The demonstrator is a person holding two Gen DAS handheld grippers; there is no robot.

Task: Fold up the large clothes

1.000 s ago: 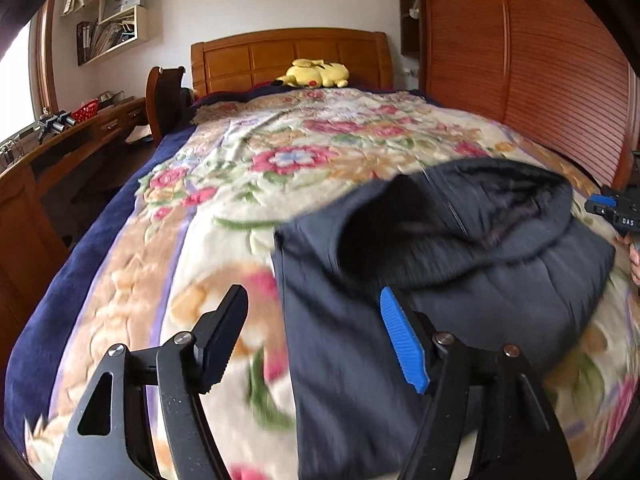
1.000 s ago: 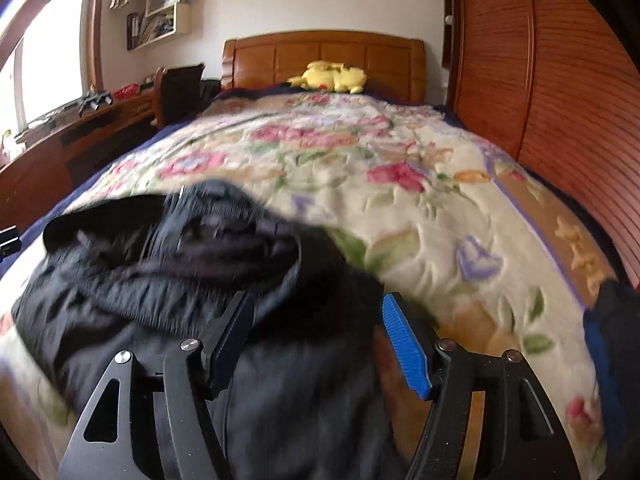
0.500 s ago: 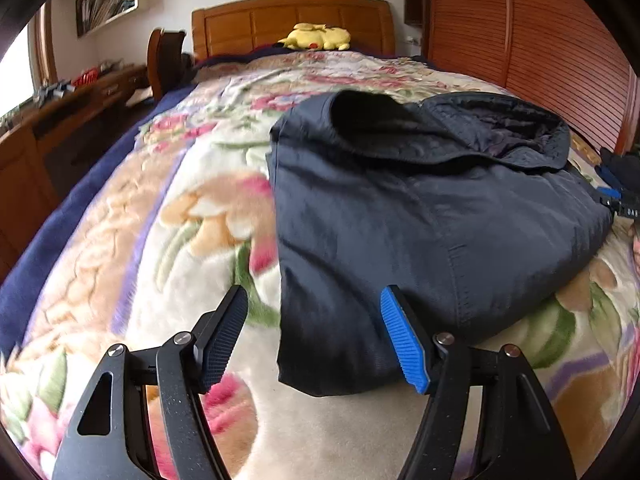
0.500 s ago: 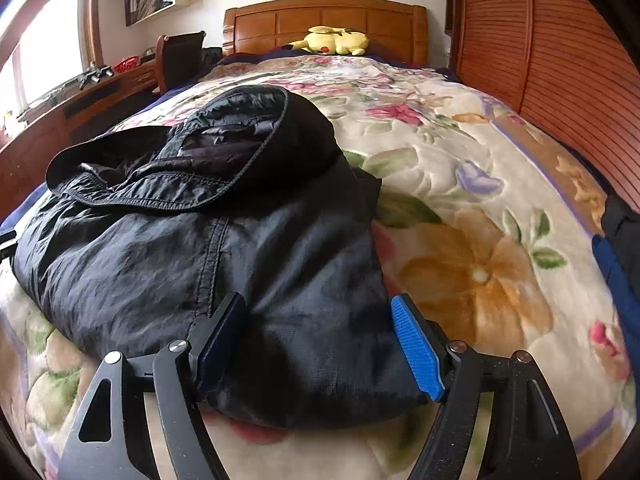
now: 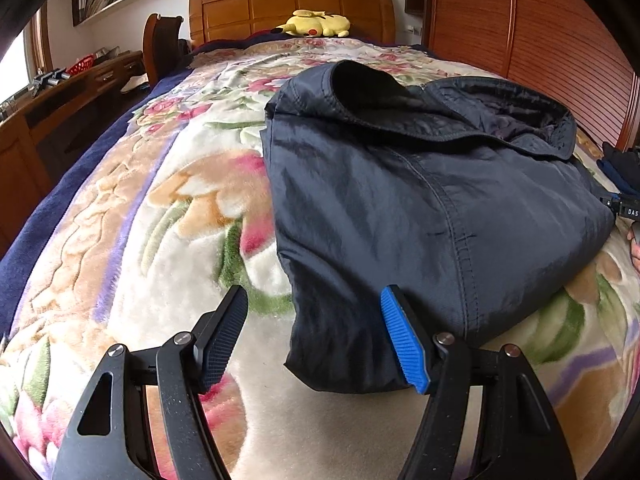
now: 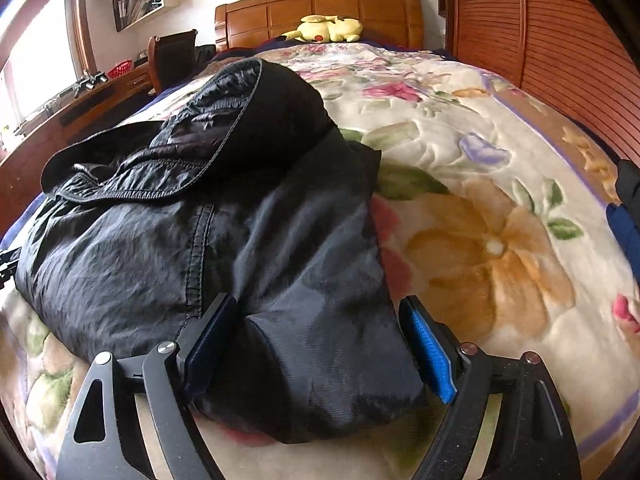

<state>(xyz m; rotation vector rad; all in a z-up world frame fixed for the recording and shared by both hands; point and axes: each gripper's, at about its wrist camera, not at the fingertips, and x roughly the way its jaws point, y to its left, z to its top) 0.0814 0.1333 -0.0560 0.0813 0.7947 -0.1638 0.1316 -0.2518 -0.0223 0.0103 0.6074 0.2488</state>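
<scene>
The left claw (image 5: 314, 336) stands apart with nothing clamped, the jacket's near left corner lying just past its blue pad. The right claw (image 6: 318, 346) is opening, the near right corner of the jacket (image 6: 224, 248) between its pads but not pinched. The jacket lies folded into a thick bundle on the flowered blanket (image 5: 168, 216), collar at the far side. It looks soft, light, puffy and slick, likely to spring open; the near corners or stitched seam seem the surest hold.
</scene>
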